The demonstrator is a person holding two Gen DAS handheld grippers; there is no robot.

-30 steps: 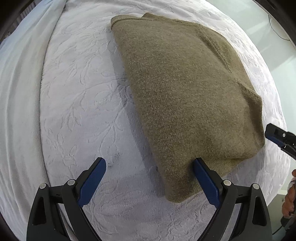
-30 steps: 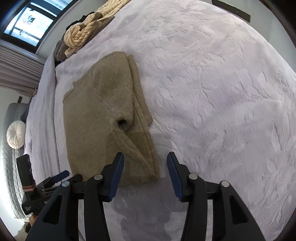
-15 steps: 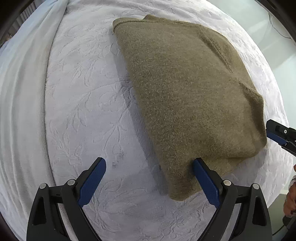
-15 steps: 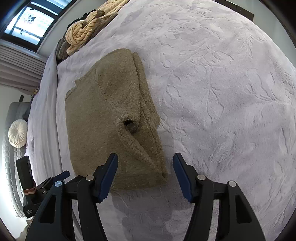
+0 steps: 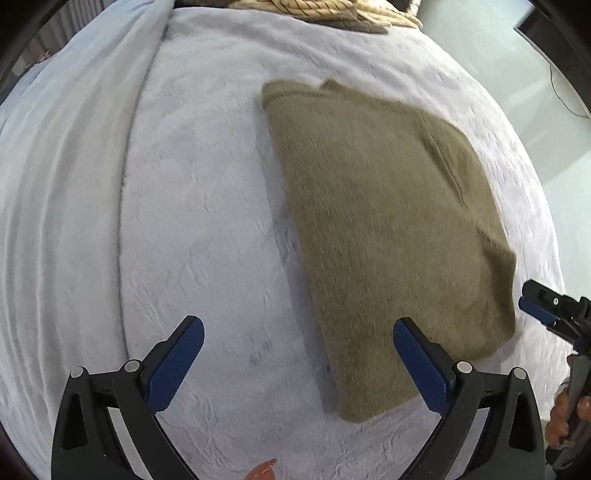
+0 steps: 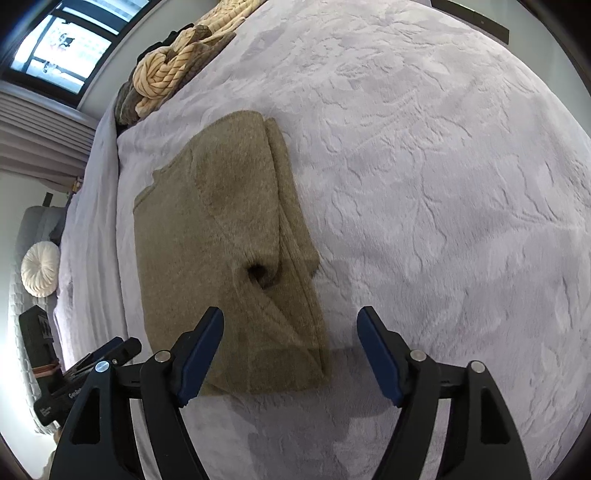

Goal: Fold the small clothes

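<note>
An olive-brown knitted garment (image 5: 388,229) lies folded into a neat rectangle on the pale grey embossed bedspread (image 5: 207,229); it also shows in the right wrist view (image 6: 221,251), with a small dark tuck near its middle. My left gripper (image 5: 297,363) is open and empty above the bedspread, its right finger over the garment's near corner. My right gripper (image 6: 290,354) is open and empty, just above the garment's near edge. The right gripper's tip (image 5: 546,314) shows at the right edge of the left wrist view.
A pile of cream and brown striped knitwear (image 6: 170,70) lies at the far end of the bed, also visible in the left wrist view (image 5: 332,14). A lighter sheet (image 5: 62,177) runs along the left side. A round cushion (image 6: 40,268) sits beyond the bed's edge.
Both grippers have pulled back and up from the folded garment, which now looks smaller and farther off. The right gripper's jaws have opened wider. The garment has not moved.
</note>
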